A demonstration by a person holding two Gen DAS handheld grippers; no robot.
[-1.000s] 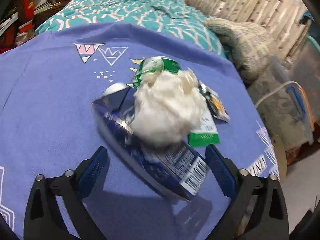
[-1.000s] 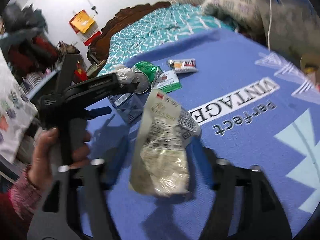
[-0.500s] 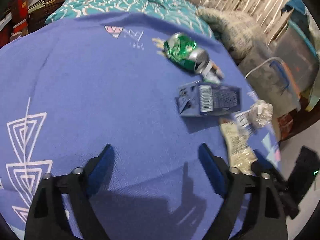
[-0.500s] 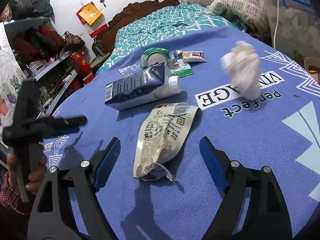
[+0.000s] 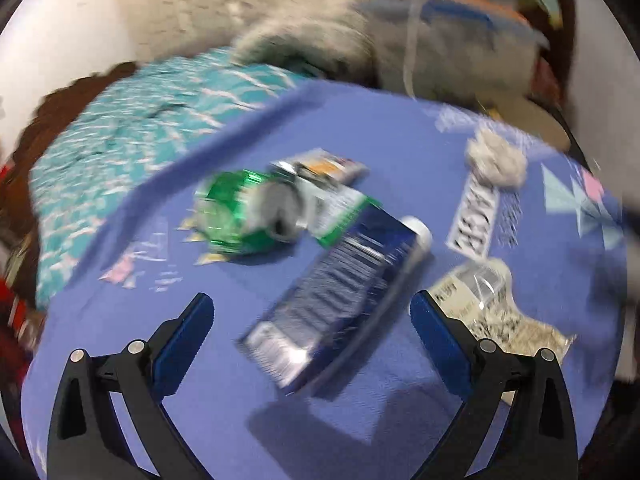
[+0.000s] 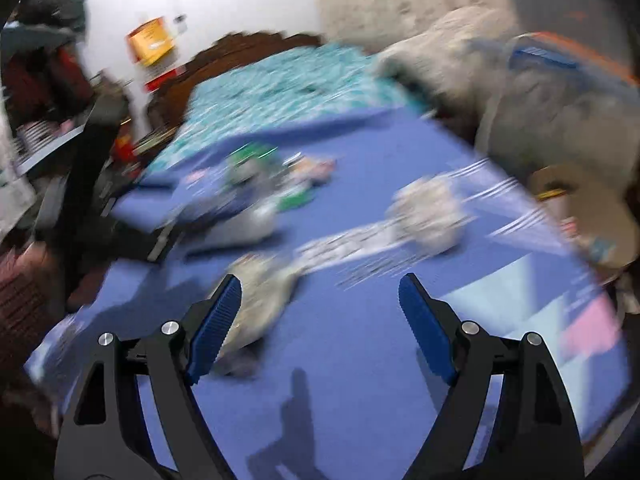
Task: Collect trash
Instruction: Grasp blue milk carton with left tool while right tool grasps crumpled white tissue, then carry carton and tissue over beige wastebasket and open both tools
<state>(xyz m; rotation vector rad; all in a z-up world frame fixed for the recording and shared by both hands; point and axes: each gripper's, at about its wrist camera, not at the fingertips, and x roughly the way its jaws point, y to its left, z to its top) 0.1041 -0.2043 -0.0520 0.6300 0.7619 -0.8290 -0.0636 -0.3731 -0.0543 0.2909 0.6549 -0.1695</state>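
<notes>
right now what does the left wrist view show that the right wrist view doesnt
Only the left wrist view: the left claw, jaws opening, with the blue carton lying between them untouched, and its white cap.

Only the right wrist view: the right claw, open over bare cloth, the orange wall hanging, and a dark blurred shape at left.

Both: the purple cloth, green can, crumpled tissue, pale wrapper, and teal bedspread.

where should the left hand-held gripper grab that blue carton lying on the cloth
Across the flat body of the blue carton, midway along, coming down from above. It lies on its side, slanting away from the left hand-held gripper, white cap at the far end, so the long side edges are the narrow span. The jaws are opening, with the carton's near end between them, untouched.
</notes>
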